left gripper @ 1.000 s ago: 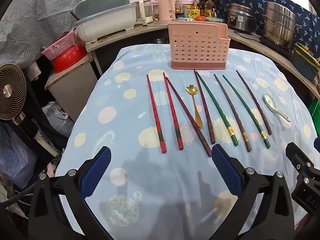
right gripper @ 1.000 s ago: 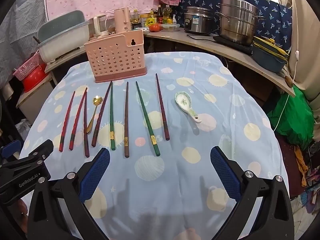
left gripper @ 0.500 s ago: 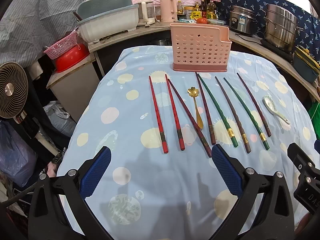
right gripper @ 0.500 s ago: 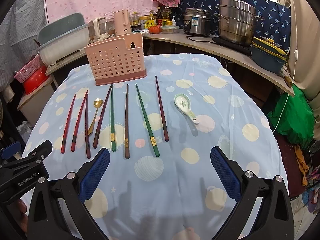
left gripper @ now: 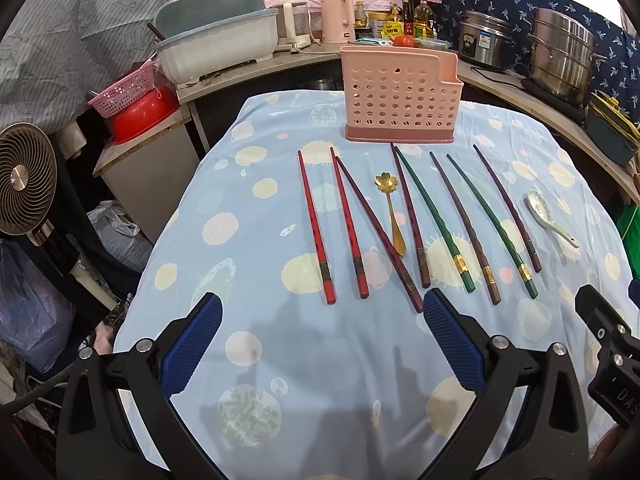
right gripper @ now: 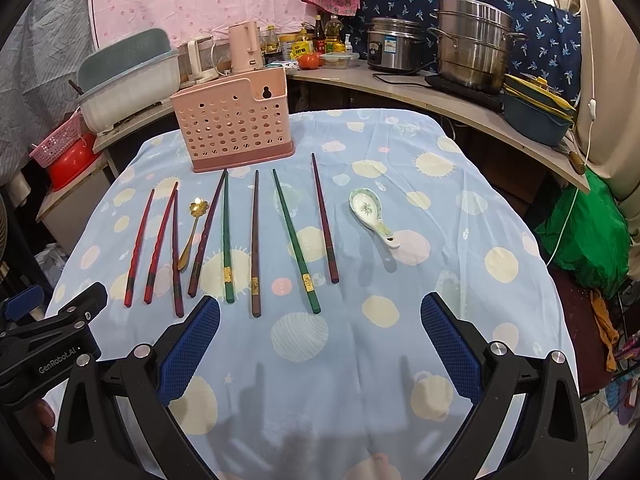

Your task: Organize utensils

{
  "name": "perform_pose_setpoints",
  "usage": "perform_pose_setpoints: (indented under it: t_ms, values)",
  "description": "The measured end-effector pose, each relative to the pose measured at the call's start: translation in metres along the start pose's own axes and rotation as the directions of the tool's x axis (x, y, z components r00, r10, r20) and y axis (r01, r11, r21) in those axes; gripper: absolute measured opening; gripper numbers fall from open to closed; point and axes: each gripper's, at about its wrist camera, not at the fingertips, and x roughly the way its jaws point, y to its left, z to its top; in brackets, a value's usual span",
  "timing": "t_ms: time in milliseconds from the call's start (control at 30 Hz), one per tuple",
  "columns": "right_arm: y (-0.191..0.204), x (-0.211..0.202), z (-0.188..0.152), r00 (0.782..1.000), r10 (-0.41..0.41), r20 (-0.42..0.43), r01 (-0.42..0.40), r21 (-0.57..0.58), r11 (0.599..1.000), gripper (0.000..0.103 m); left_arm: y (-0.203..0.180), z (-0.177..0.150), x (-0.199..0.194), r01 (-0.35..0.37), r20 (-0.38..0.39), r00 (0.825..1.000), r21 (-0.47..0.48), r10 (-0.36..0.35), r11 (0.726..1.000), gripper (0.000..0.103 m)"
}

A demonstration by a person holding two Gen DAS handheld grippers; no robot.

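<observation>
Both cameras have eased slightly back since a second ago; nothing on the counter (left gripper: 192, 240) has shifted. Eight chopsticks lie in a row: two red (left gripper: 314, 228), four dark maroon (right gripper: 325, 220), two green (right gripper: 296, 242). Two spoons: a gold one (left gripper: 392, 216), a ceramic one (right gripper: 370, 212). One pink holder (left gripper: 400, 96) stands behind. Left tongs (left gripper: 318, 346) and right tongs (right gripper: 320, 346) gape wide, empty, touching nothing, the utensils just ahead.
</observation>
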Motion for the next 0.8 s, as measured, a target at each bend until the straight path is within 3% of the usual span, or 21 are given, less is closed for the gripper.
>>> perform_pose_setpoints:
  t_ms: [800]
  values:
    - [0.0014,0.0003,-0.0011,1.0,0.003,-0.002,-0.003,0.0,1.0,0.096,0.0011,-0.0037,0.0018,0.0,-0.005,1.0,-0.004,-0.001,1.0,0.096]
